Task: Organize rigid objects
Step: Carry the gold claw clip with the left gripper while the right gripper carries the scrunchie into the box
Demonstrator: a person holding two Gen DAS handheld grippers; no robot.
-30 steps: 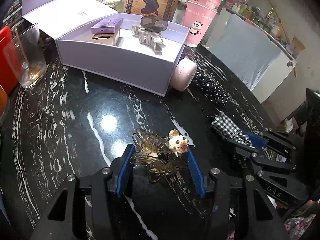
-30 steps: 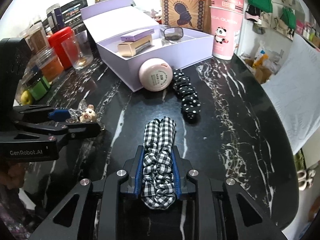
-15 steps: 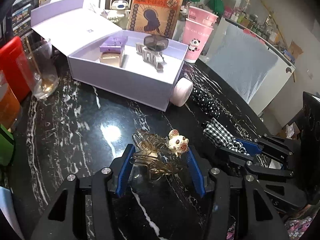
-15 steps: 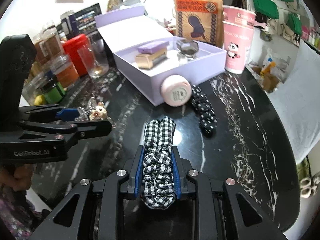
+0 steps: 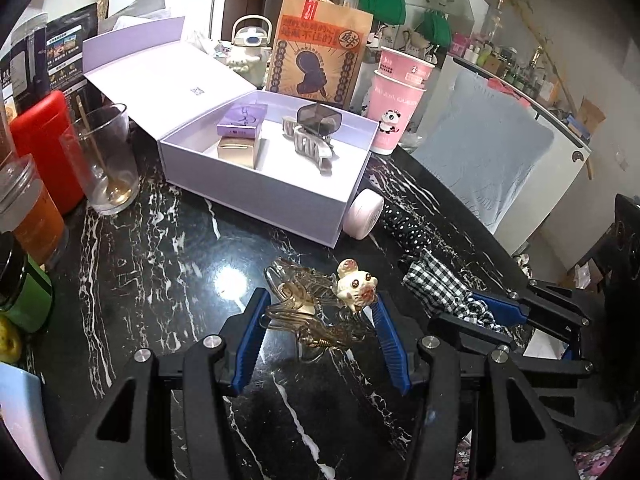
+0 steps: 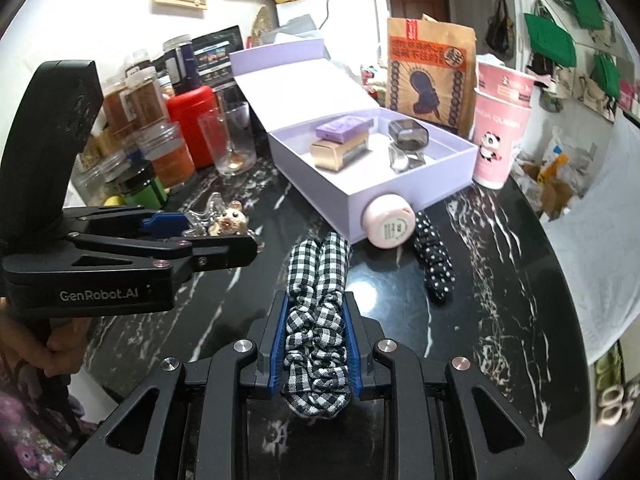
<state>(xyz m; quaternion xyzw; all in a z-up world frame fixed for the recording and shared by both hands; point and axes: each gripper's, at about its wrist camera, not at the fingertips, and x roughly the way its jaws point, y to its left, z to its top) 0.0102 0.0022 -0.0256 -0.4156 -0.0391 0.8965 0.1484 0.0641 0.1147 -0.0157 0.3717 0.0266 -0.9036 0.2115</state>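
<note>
Landmark: open lavender box on the black marble counter.

Left gripper: jaws grasping a clear amber claw clip with a small animal charm, lifted above the counter, in front of the box's near wall. Likely held by its sides so it can go straight in over that wall.

Right gripper: jaws clenched on a gingham scrunchie, folded lengthwise between the pads, also in front of the box.

Inside the box: purple carton stacked on a gold one, grey claw clip, smoky clip behind it. Bare floor shows toward the near corner, probably the drop spot.

Against the box's right corner: pink round jar on its side, polka-dot scrunchie just beyond. Left of the box: drinking glass, red canister. Behind it: paper bag, pink cups. The two grippers ride close together, so they may crowd each other at the box.
</note>
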